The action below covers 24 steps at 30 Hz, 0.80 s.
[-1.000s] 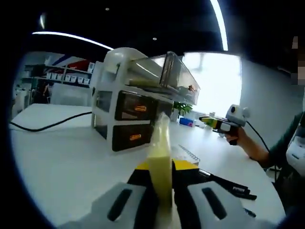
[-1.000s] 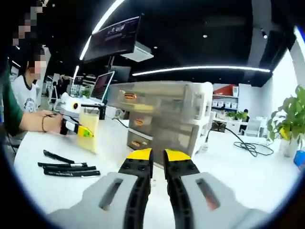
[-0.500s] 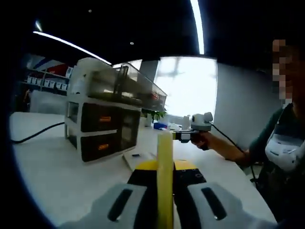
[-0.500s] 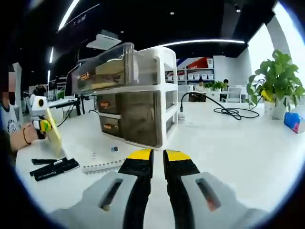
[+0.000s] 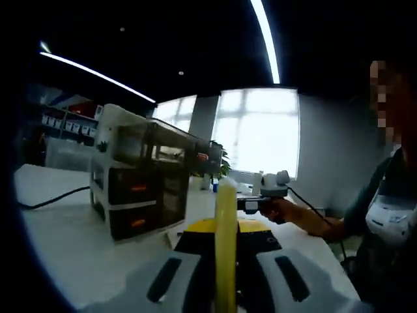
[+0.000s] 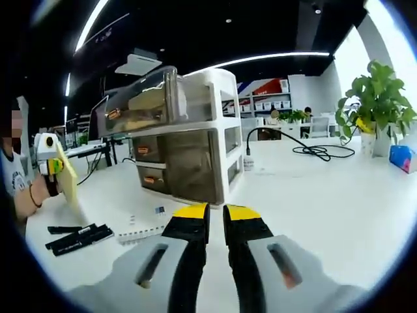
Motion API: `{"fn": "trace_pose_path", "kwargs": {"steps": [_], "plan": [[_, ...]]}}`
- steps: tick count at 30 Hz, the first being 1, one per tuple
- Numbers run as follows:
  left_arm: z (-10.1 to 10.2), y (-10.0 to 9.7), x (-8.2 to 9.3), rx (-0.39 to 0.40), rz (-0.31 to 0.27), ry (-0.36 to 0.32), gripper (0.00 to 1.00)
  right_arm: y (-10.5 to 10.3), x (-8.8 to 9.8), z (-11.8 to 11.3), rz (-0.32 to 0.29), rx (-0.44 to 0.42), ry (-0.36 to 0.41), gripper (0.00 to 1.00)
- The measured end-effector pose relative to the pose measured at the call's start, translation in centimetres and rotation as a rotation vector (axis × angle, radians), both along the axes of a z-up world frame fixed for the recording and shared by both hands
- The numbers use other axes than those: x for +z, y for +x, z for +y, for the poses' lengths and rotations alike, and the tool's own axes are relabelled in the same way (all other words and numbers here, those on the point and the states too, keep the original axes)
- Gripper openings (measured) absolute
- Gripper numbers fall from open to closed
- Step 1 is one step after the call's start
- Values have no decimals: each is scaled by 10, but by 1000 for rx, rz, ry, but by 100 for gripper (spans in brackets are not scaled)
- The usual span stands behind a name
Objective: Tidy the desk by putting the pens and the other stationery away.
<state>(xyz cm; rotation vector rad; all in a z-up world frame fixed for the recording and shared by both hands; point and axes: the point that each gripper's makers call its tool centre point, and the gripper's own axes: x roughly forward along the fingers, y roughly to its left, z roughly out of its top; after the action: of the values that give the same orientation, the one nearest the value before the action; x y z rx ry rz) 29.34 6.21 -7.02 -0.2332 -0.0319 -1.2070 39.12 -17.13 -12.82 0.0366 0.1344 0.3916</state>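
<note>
While the left gripper (image 5: 225, 236) clamps one yellow pad (image 5: 225, 241) upright between its jaws, the right gripper (image 6: 215, 218) hangs empty, jaws nearly closed. One three-drawer organizer (image 6: 186, 147) stands on the desk (image 6: 326, 195); black pens (image 6: 75, 236) beside one notebook (image 6: 142, 233). Both views have swung slightly since half a second ago.

ceiling (image 6: 260, 26): dark, light strips | window (image 5: 259, 134): bright | table (image 6: 339, 202): white | potted plant (image 6: 380, 98): green
</note>
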Motion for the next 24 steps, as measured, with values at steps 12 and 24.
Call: {"fn": "trace_pose_path", "kwargs": {"steps": [12,24], "plan": [[17,19,107,114,-128,-105,9,-3,5,1,-1,-9,93,12],[-6,95,178,251,-220,125,9,-3,3,2,25,42,96,10]]}}
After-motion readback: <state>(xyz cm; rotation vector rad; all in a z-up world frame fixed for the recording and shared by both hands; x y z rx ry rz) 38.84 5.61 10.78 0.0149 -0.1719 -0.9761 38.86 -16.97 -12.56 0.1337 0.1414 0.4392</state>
